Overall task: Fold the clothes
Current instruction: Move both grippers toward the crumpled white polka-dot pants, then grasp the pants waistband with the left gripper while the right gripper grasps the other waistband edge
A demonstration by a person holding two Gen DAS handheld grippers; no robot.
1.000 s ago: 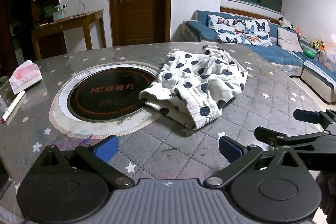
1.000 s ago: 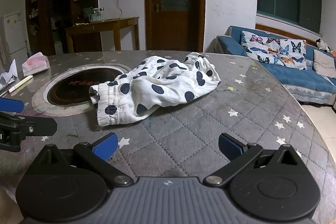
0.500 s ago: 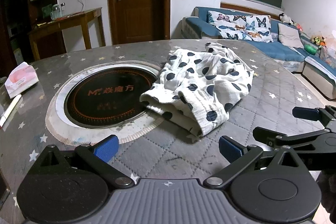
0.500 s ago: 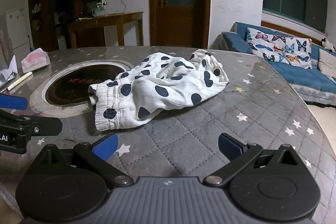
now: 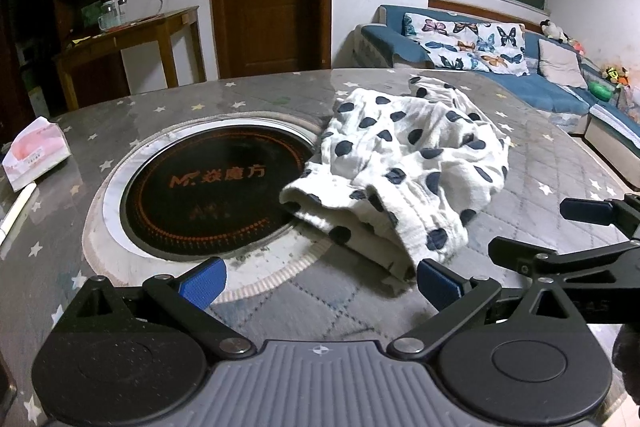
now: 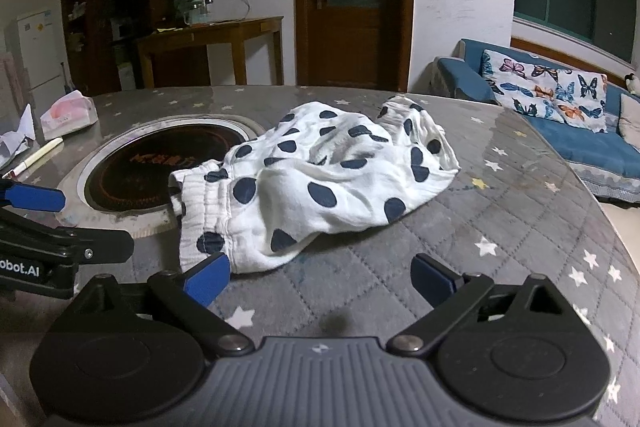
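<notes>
Left wrist view: the left gripper (image 5: 320,281) is spread wide and empty. The polka-dot garment (image 5: 408,167) lies crumpled at centre right on the table (image 5: 280,311), its long axis running lower centre to upper right, with the waistband nearest and partly over the round cooktop (image 5: 208,187).

Right wrist view: the right gripper (image 6: 320,277) is spread wide and empty. The garment (image 6: 320,183) lies at frame centre with the waistband at lower left.

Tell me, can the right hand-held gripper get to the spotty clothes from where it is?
Probably yes. The right hand-held gripper is open, and the spotty clothes lie right ahead of its fingers on the table, with nothing between them.
</notes>
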